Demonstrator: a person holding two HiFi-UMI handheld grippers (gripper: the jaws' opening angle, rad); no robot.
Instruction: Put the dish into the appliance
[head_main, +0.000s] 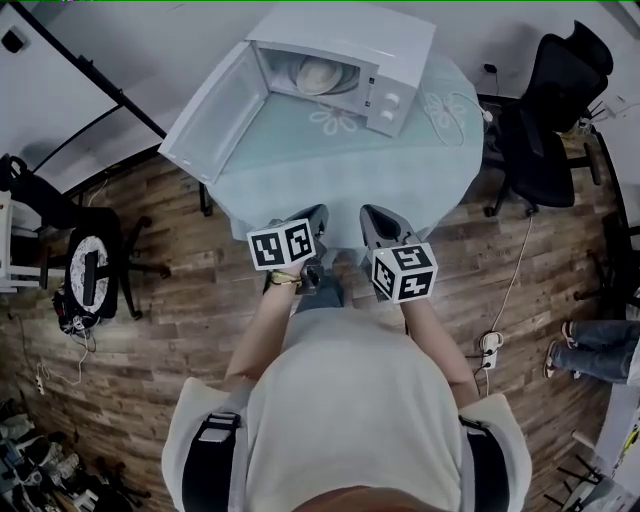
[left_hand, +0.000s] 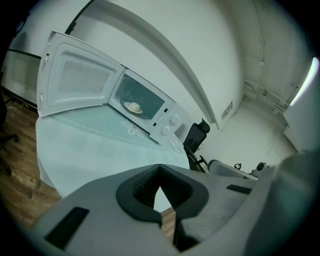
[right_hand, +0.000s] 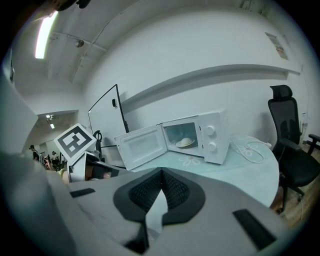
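Left gripper (head_main: 316, 218) and right gripper (head_main: 372, 218) hang at the bench's (head_main: 330, 175) near edge, jaws clenched on nothing. Inside the open microwave (head_main: 398, 62) sits the dish (head_main: 322, 74); it looks rigid, smooth, probably slippery and breakable, best pinched at its rim.

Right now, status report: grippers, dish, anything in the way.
Left gripper and right gripper shut, empty, at the table edge. Dish inside the microwave, door wide open. Nothing blocking the opening.
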